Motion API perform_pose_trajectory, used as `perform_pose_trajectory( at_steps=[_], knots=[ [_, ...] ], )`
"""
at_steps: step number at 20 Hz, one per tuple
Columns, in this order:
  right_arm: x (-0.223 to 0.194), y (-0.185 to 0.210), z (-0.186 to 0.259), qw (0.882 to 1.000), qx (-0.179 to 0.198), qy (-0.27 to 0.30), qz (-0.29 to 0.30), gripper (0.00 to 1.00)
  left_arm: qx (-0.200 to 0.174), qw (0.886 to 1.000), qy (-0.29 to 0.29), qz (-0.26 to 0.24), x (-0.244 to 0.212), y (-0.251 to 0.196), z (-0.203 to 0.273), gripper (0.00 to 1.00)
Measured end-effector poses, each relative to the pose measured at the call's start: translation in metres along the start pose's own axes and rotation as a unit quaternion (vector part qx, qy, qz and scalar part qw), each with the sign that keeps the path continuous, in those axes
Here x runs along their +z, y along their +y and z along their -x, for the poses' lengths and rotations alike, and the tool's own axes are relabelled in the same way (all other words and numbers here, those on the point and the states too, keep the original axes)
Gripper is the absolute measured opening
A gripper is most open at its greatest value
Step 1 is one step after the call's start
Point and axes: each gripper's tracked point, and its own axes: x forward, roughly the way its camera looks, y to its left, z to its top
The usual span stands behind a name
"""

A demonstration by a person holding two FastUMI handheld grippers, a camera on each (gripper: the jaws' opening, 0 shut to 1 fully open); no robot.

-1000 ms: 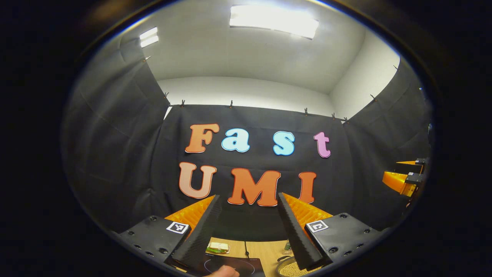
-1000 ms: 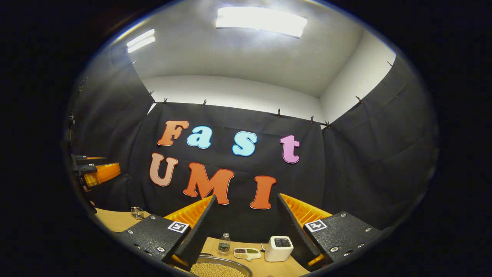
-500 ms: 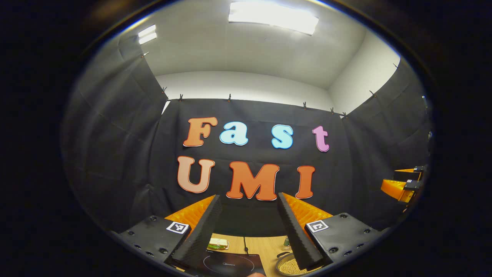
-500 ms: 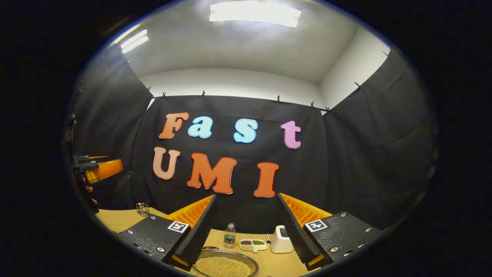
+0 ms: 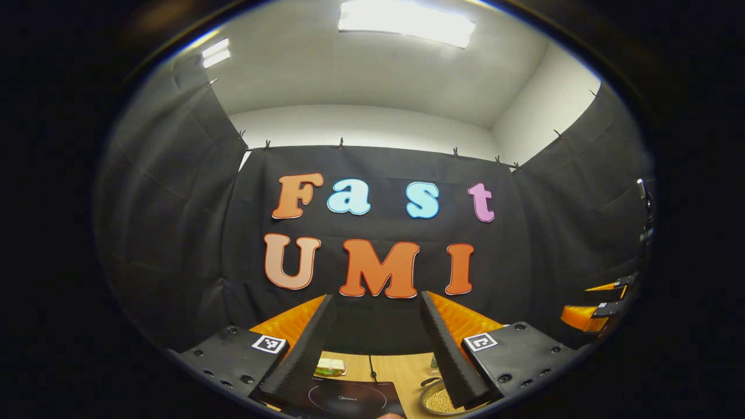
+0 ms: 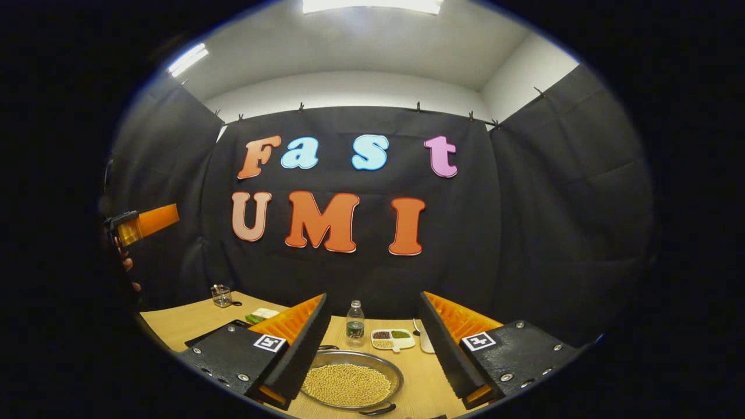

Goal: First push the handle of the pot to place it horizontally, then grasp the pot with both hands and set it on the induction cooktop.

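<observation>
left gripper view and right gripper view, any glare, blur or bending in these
Left gripper view: ceiling light blown out, wall edges bowed by the fisheye, induction cooktop dim. Right gripper view: pot sharp and evenly lit, its own fingers crisp.

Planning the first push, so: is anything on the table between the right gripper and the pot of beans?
Nothing visible does. In the right gripper view the pot lies just beyond the open right gripper, bare table around it. The bottle and small dish stand behind it.
</observation>
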Motion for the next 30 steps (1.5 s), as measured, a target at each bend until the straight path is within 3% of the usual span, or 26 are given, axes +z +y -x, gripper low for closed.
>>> perform_pose_trajectory(
  at_steps=[6,10,11,15,19,20,25,27,30],
  knots=[
    [-0.069,-0.001,-0.009,0.994,0.000,0.106,-0.025,0.91,-0.004,1.000,0.015,0.004,-0.014,-0.001,-0.006,0.98],
    [-0.109,0.006,-0.003,0.985,0.016,0.165,-0.053,0.76,-0.005,1.000,0.028,0.006,-0.026,0.001,-0.009,0.98],
    [-0.122,0.009,-0.001,0.981,0.023,0.182,-0.061,0.68,-0.004,1.000,0.031,0.005,-0.027,0.002,-0.010,0.98],
    [-0.172,0.015,0.010,0.961,0.032,0.255,-0.099,0.39,-0.002,0.999,0.038,0.007,-0.033,0.004,-0.013,0.95],
    [-0.208,0.028,0.022,0.941,0.052,0.309,-0.129,0.20,-0.002,0.999,0.048,0.007,-0.040,0.005,-0.016,0.98],
    [-0.219,0.028,0.026,0.934,0.051,0.327,-0.132,0.19,0.000,0.999,0.050,0.007,-0.042,0.006,-0.016,0.93],
    [-0.266,0.037,0.045,0.898,0.049,0.409,-0.156,0.02,0.008,0.998,0.060,0.006,-0.050,0.011,-0.021,0.95],
    [-0.282,0.039,0.049,0.889,0.043,0.431,-0.151,0.00,0.010,0.998,0.063,0.006,-0.054,0.012,-0.023,0.95],
    [-0.298,0.051,0.059,0.871,0.063,0.464,-0.151,0.00,0.010,0.998,0.067,0.006,-0.059,0.014,-0.024,0.93]
  ],
)
